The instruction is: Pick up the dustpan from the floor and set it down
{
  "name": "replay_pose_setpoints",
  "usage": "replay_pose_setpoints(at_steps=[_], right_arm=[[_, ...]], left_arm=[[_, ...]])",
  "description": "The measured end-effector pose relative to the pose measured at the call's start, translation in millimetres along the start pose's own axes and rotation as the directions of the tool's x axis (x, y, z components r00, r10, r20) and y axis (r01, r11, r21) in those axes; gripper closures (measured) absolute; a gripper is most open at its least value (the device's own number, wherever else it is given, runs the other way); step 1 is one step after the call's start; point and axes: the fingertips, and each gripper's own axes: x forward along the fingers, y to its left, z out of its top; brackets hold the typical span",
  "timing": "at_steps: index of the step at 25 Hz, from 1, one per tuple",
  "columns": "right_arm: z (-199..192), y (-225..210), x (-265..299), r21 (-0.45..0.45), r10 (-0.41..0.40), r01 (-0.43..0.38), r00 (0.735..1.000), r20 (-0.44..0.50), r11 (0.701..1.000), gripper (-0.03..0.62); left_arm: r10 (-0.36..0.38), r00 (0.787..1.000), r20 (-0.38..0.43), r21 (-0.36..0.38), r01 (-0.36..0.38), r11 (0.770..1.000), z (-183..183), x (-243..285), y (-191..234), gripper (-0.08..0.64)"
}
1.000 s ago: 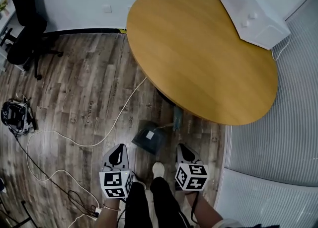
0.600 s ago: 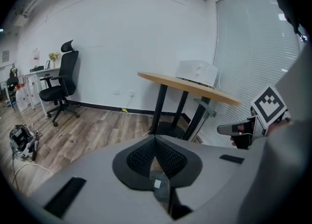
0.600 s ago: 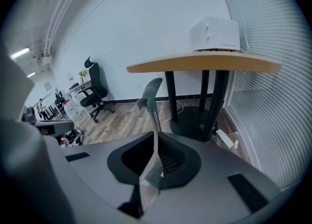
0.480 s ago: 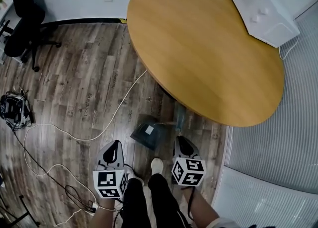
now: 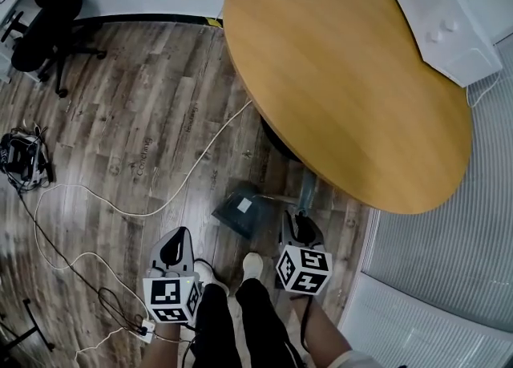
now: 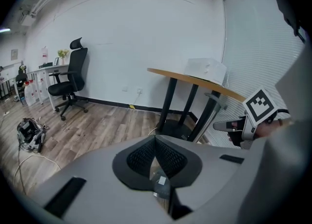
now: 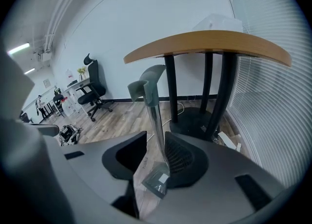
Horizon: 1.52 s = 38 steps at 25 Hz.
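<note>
Dustpan point(image 5: 243, 209) rests on the floor point(image 5: 160, 142), its upright handle point(image 7: 155, 115) between the spread jaws of our right hand-held gripper point(image 7: 155, 137), which have just been opening, we judge to grasp it for lifting, while our left hand-held gripper point(image 6: 155, 141), pressed together and empty, idles.

**Plank floor, round table**

My wood-plank floor point(image 5: 144, 134) carries the dark dustpan point(image 5: 243, 209), lying just ahead of my shoe point(image 5: 252, 266). A white cable point(image 5: 192, 178) snakes across the boards, and an office chair point(image 5: 44, 22) stands at the far left. On the round table point(image 5: 345, 78) sits a white cabinet point(image 5: 449, 18).
</note>
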Motion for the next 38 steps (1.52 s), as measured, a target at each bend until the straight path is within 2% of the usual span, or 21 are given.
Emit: replay_pose_setpoints(at_steps=[6,14,24,32,38], right_arm=[[8,3,15,-0.007,-0.001,0.001,0.999,0.032,1.0,0.414],[17,3,32,-0.03,-0.051,0.053,0.997,0.062,0.998,0.411],[18,1,38,-0.03,-0.08,0.082,0.994,0.071,0.996,0.485],[21,-1,39,-0.054,-0.104,0.108,0.991,0.079,0.993,0.491],[8,6,32,-0.086,-0.108,0.112,0.992,0.058,0.99,0.492]], left_arm=[[0.042,0.999,0.0,-0.033,-0.042,0.999,-7,-7,13,0.543],[0.079,0.997,-0.008,-0.067,-0.08,0.995,-17,-14,26,0.543],[0.1,0.995,-0.018,-0.096,-0.101,0.99,-23,-17,34,0.541],[0.097,0.995,-0.017,-0.101,-0.099,0.99,-20,-14,33,0.543],[0.098,0.995,-0.015,-0.114,-0.099,0.988,-22,-17,30,0.543]])
